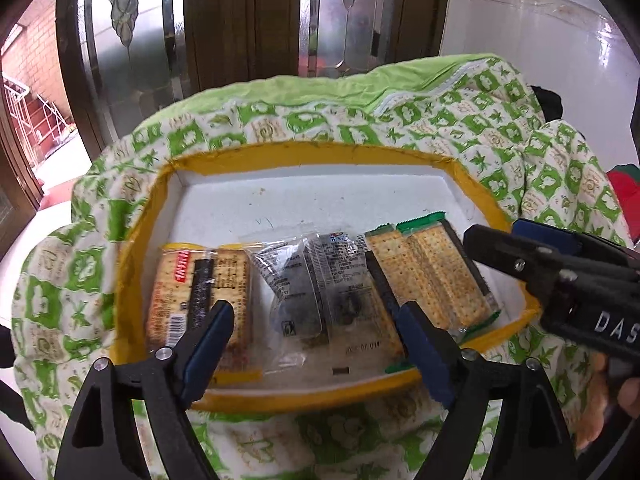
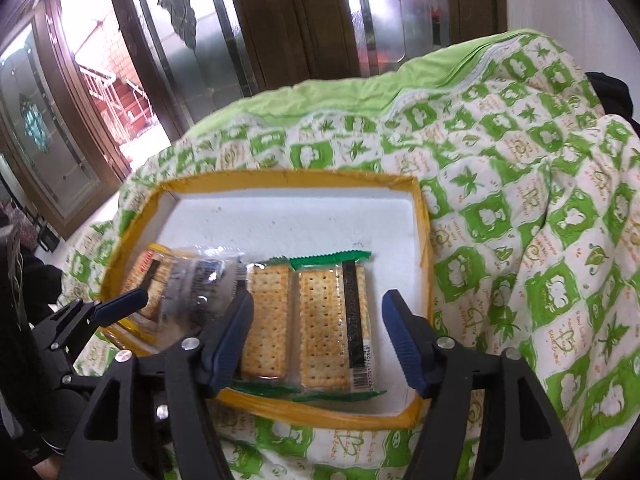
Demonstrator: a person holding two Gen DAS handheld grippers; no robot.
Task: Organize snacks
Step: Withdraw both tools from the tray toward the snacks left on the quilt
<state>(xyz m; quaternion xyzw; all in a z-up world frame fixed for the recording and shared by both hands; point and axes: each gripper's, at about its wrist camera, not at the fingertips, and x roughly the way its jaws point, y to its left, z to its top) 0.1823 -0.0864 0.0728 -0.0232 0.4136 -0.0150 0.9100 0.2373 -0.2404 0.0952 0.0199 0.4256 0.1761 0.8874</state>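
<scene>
A white foam tray with a yellow rim [image 1: 304, 152] [image 2: 280, 180] lies on a green-patterned quilt. In it lie a yellow-edged cracker pack [image 1: 200, 292] at the left, two clear packs with dark contents [image 1: 316, 280] [image 2: 196, 284] in the middle, and two green-edged cracker packs [image 1: 428, 276] [image 2: 304, 320] at the right. My left gripper [image 1: 316, 328] is open and empty, just above the near end of the clear packs. My right gripper [image 2: 316, 320] is open and empty over the green-edged crackers; it shows at the right in the left wrist view [image 1: 520, 256].
The quilt [image 1: 500, 132] [image 2: 520, 220] covers the whole surface around the tray and bunches up at the right. Dark wooden doors with glass panels [image 1: 240, 20] stand behind. The tray's far half [image 2: 288, 216] holds nothing.
</scene>
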